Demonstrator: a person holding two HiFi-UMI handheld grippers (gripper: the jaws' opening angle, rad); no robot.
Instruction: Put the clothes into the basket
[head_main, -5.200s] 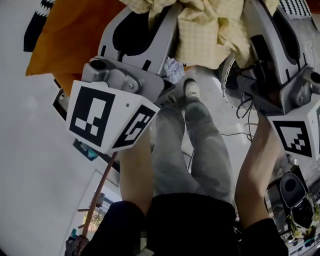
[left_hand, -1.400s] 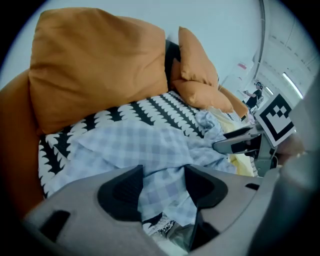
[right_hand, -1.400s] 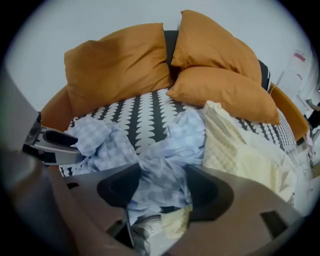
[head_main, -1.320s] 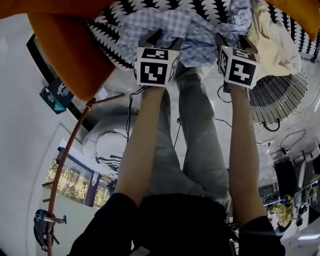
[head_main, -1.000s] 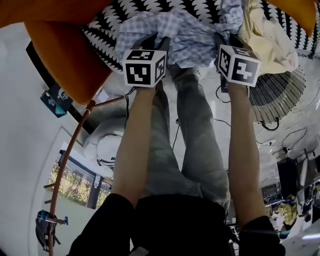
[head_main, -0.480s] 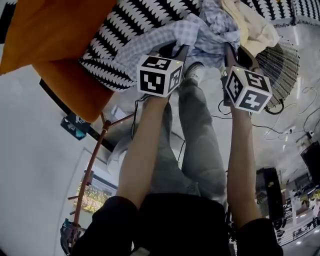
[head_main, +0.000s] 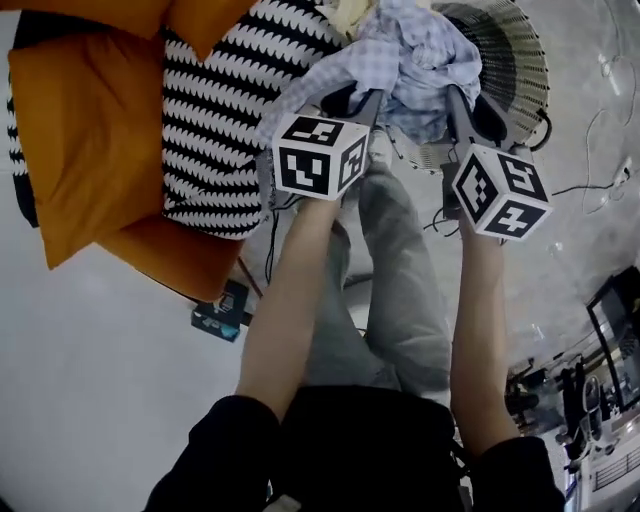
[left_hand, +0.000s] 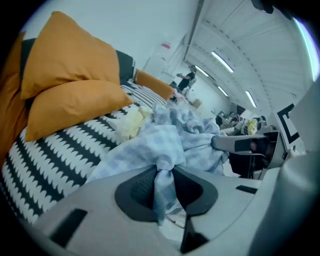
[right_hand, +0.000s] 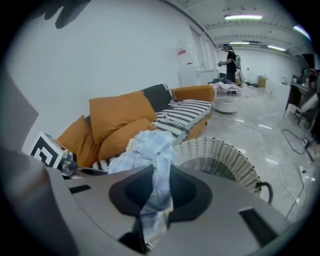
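A pale blue checked shirt (head_main: 405, 55) hangs bunched between my two grippers, above the near rim of a white wicker basket (head_main: 520, 60). My left gripper (head_main: 352, 100) is shut on a fold of the blue checked shirt (left_hand: 162, 150). My right gripper (head_main: 458, 98) is shut on another fold of the blue checked shirt (right_hand: 152, 150). The wicker basket (right_hand: 220, 157) stands on the floor next to the sofa's end. A pale yellow garment (left_hand: 131, 122) lies on the striped sofa seat (left_hand: 60, 155), partly under the shirt.
Orange cushions (head_main: 95, 150) lean on the black-and-white striped sofa (head_main: 215, 130). Cables (head_main: 600, 100) trail over the grey floor past the basket. The person's legs (head_main: 400, 290) stand just below the grippers. Another person (right_hand: 231, 62) stands far back in the hall.
Both grippers have lifted the blue shirt off the sofa and carried it rightward to the basket. The yellow garment stayed behind on the seat.
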